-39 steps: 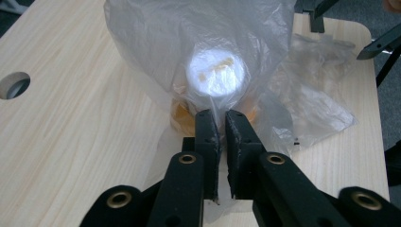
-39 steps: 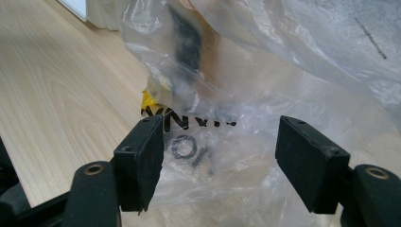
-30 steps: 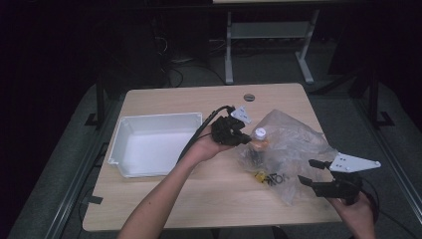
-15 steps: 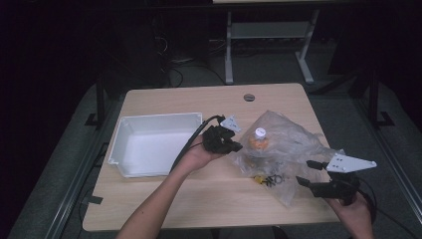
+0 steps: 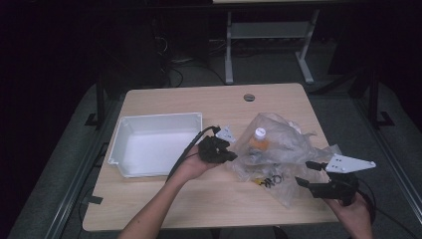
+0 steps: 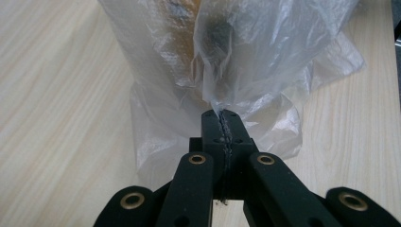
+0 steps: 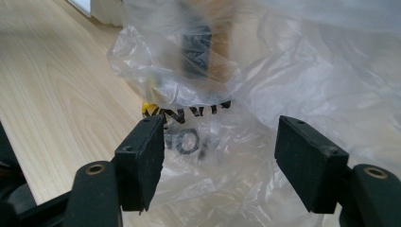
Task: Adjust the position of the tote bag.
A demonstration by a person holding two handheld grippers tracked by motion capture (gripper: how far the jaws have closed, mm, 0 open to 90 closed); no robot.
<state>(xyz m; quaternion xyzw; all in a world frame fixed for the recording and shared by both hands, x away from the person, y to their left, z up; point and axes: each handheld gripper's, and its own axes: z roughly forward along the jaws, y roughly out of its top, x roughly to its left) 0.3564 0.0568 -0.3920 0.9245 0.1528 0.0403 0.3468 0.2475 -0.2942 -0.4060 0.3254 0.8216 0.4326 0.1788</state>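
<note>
1. High view: a clear plastic bag (image 5: 281, 149) crumpled on the right half of the wooden desk (image 5: 164, 209), with a white-capped orange bottle (image 5: 259, 141) and small dark rings (image 5: 271, 180) inside. Left claw (image 5: 230, 155) at the bag's left edge, just right of the white tray (image 5: 154, 144). Right claw (image 5: 304, 175) at the bag's lower right corner, jaws apart, grey plate on top.
2. Left gripper view: left claw (image 6: 222, 124) pressed fully together, pinching a fold of the bag (image 6: 246, 61), the film rising taut from the tips above the desk (image 6: 56, 118).
3. Right gripper view: right claw (image 7: 220, 142) spread wide, pads either side of loose film of the bag (image 7: 293, 75) without pressing it; black rings (image 7: 189, 142) and a yellow piece (image 7: 149, 108) visible through the plastic.
</note>
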